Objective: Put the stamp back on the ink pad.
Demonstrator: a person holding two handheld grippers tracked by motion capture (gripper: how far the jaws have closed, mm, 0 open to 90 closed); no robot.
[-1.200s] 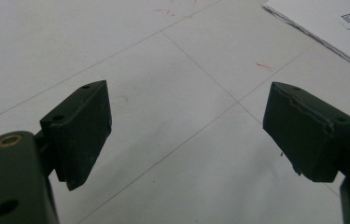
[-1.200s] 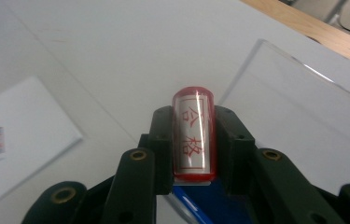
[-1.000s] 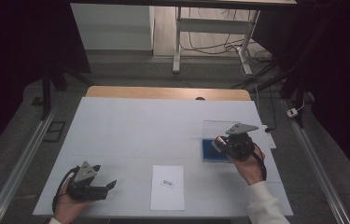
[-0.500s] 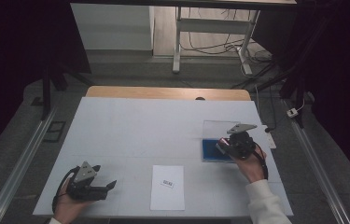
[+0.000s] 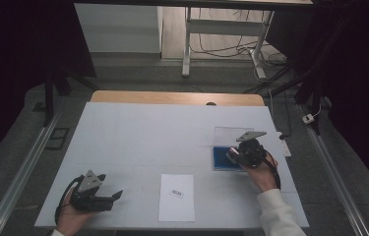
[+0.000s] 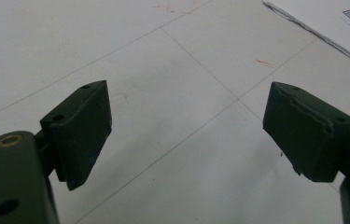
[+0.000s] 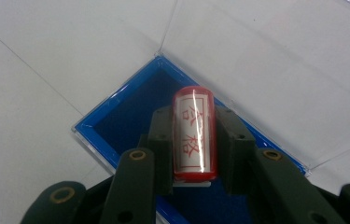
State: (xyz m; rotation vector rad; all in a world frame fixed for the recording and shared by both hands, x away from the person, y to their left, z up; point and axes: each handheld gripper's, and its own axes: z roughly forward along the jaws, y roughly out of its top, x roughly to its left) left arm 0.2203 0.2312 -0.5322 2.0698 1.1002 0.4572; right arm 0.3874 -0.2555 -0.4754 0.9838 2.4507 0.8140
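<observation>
Red characters 合格 on the white label of the stamp [image 7: 195, 135], small label on the paper [image 5: 177, 196] unreadable

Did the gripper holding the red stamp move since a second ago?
Yes, slightly. The right gripper drifted a little toward the person over the blue ink pad box, with the red stamp between its fingers.
</observation>
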